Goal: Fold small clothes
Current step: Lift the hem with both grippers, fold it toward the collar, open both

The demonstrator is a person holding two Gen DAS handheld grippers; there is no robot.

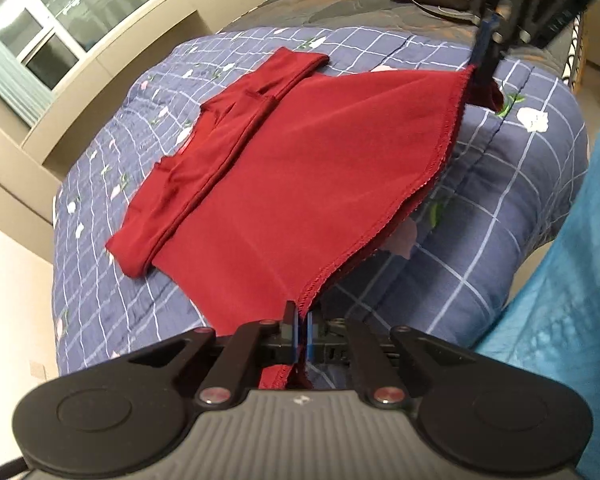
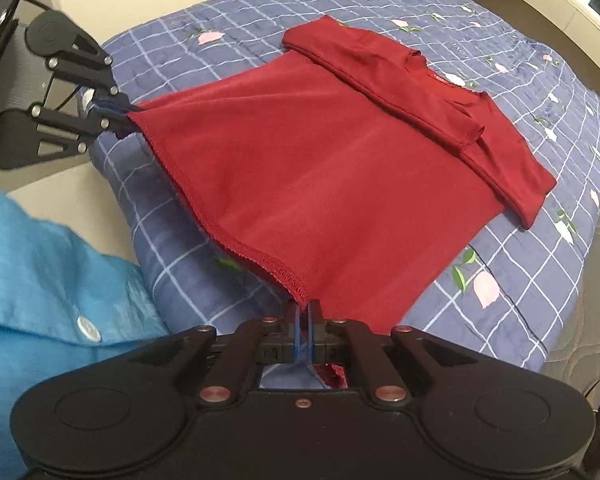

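Red shirt (image 2: 340, 168) – sleeves folded in, hem corners pinched, lifted taut

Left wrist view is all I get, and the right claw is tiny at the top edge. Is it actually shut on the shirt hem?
Observer: Yes. The right wrist view shows the right claw shut on a hem corner of the red shirt.
Operator: Any fabric poking through behind it?
Observer: Yes, a small red scrap of hem shows just behind the claw.
Operator: What's the blue blur at my right edge?
Observer: The person's blue shirt. A white button shows on it.
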